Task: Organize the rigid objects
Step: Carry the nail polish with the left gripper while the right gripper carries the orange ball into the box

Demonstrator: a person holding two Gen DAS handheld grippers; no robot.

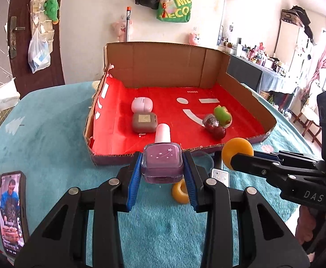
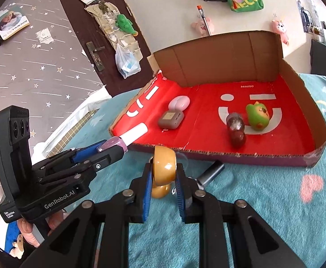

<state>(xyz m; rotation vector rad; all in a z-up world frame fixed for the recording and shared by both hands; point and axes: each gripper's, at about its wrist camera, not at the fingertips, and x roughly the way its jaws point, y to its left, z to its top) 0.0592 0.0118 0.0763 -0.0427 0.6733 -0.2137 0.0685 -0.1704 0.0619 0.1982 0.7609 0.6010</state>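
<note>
The left tongs (image 1: 161, 169) are clamping a purple nail polish bottle (image 1: 162, 164) by its square glass body, white cap pointing toward the box, and are holding it in the air just short of the box's near wall. The right tongs (image 2: 161, 174) are gripping an orange donut-shaped ring (image 2: 164, 165) on edge between their blue pads, likewise lifted and hanging just in front of that wall. Below them, on the teal-covered desk (image 1: 51, 138), a second orange ring (image 1: 180, 192), a small white flat gadget (image 1: 219, 176) and a dark cylindrical object (image 2: 210, 172) are lying loose, so these are still waiting their turn. Beyond, the shallow cardboard box (image 1: 163, 67) with the red lining is already holding a pink rounded case (image 1: 141, 105) touching a grey-brown case (image 1: 144, 122) on its left side, and a green toy figure (image 1: 222, 115) beside two dark red balls (image 1: 215, 127) on its right. Judging from this, the sorting is sitting somewhere past halfway: five pieces are in, two are in the air about to go over the wall, and at least three are remaining on the desk. A phone (image 1: 12, 212) at the left edge is probably not part of the job.
</note>
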